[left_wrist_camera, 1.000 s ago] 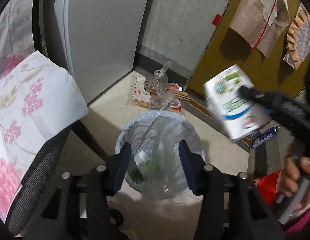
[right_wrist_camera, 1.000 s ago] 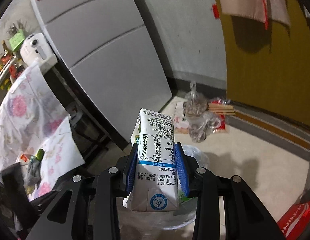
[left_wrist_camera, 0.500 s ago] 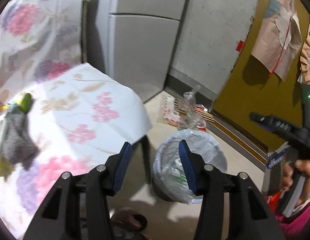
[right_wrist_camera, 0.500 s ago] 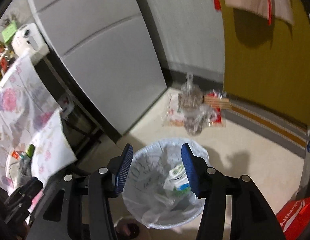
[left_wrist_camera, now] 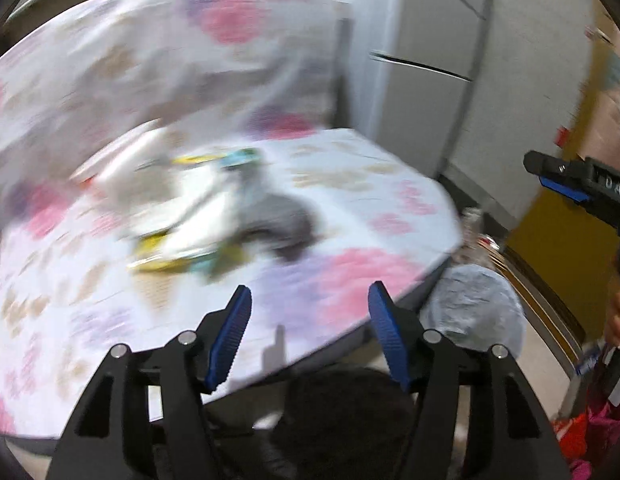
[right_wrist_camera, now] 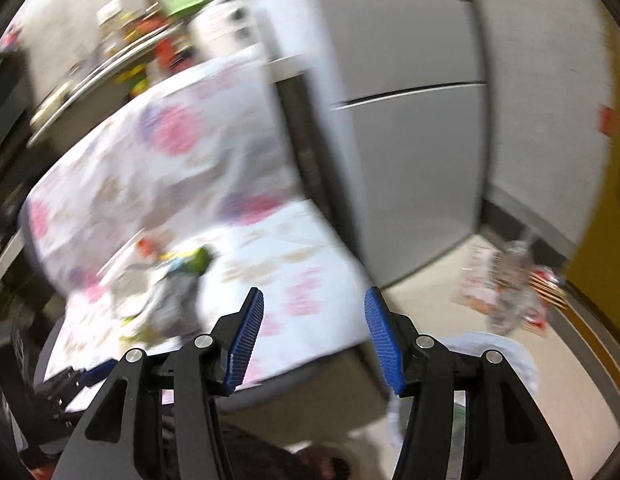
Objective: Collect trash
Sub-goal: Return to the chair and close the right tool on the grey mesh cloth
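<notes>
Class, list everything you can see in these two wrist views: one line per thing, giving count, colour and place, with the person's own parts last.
Floral cloth: one, white with pink and purple flowers, draped over the seat and backrest.
Trash pile: one blurred heap, yellow, white, green and grey, lying on the cloth.
Trash bin: one, lined with a whitish plastic bag, on the floor beside the seat.
Fridge: one, grey, behind the seat.
Bagged items: one cluster, clear plastic with red, on the floor by the wall.
Shelf clutter: several things, green, red and yellow, top left, too blurred to name.
Left claw: one, black with blue pads, opening, nothing between its pads.
Right claw: one, black with blue pads, open, empty.
Hand: one, at the right edge.
</notes>
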